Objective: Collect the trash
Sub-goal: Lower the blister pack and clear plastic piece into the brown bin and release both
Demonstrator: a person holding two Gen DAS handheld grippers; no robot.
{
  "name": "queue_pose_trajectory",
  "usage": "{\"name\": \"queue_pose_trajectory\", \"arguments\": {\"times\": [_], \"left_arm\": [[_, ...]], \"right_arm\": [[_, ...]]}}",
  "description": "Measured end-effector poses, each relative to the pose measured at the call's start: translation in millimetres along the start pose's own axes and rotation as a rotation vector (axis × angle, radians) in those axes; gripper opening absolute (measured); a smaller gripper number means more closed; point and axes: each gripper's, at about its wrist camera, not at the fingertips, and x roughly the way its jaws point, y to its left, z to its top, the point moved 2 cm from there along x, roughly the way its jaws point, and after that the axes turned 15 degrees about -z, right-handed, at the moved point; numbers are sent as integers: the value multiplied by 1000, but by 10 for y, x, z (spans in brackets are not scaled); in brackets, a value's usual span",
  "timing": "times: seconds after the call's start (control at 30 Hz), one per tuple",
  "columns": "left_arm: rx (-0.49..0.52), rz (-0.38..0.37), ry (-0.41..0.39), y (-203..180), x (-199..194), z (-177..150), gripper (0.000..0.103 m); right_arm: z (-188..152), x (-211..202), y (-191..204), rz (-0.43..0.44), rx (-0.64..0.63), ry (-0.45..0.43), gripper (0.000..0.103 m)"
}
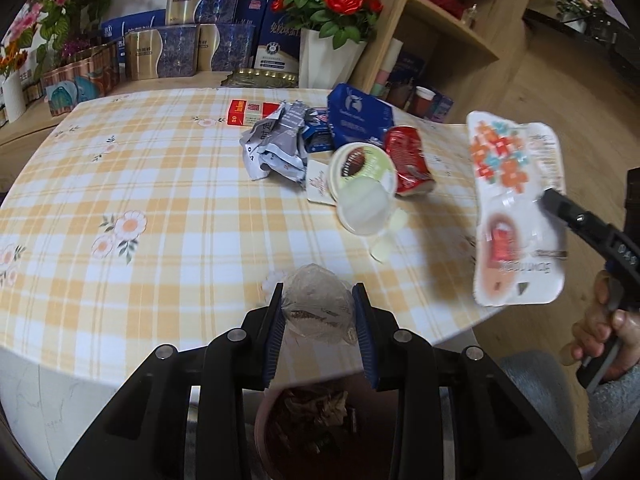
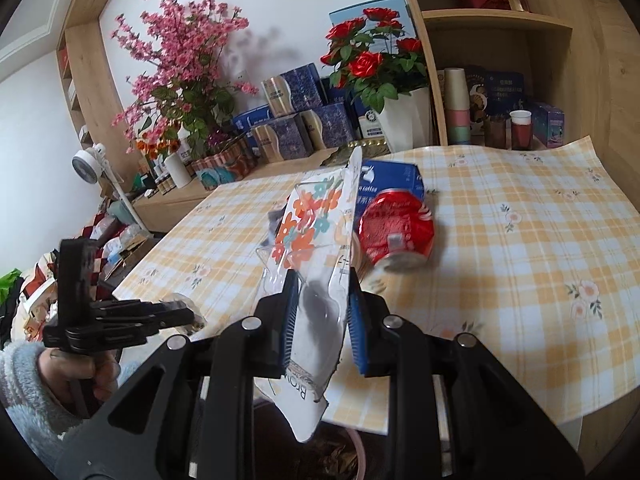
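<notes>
My left gripper (image 1: 318,312) is shut on a crumpled clear plastic wrapper (image 1: 316,304), held above the table's near edge and over a pink trash bin (image 1: 262,428) holding brown scraps. My right gripper (image 2: 322,300) is shut on a flat white blister package with orange and teal flowers (image 2: 308,232), held upright over the table edge; it also shows in the left wrist view (image 1: 516,216). On the table lie a crushed red can (image 1: 408,158), a plastic cup with lid (image 1: 362,184), crumpled grey paper (image 1: 276,144), a blue pouch (image 1: 356,114) and a red-white box (image 1: 248,113).
The table has a yellow plaid cloth (image 1: 160,184). A counter behind it holds blue and gold boxes (image 1: 188,46), a white vase of red roses (image 1: 328,56) and pink flowers (image 2: 180,68). Wooden shelves (image 1: 452,28) stand at the right, with cups (image 2: 520,124).
</notes>
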Motion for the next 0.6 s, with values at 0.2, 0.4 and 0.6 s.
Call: {"name": "queue_pose_trajectory", "arguments": {"times": [0.2,0.4,0.6], "left_arm": [[4,-19,-27,-174,-333,-223,32],[11,-17,-31,-268,-534,-444,32],[3,-17,-28,-247,-612,-581,32]], "right_arm": [[-272,-168,184,10,-46,44,26],[-658,-252,443,32,-113,116,26],[-1084,-210,706,72,-171,232,26]]}}
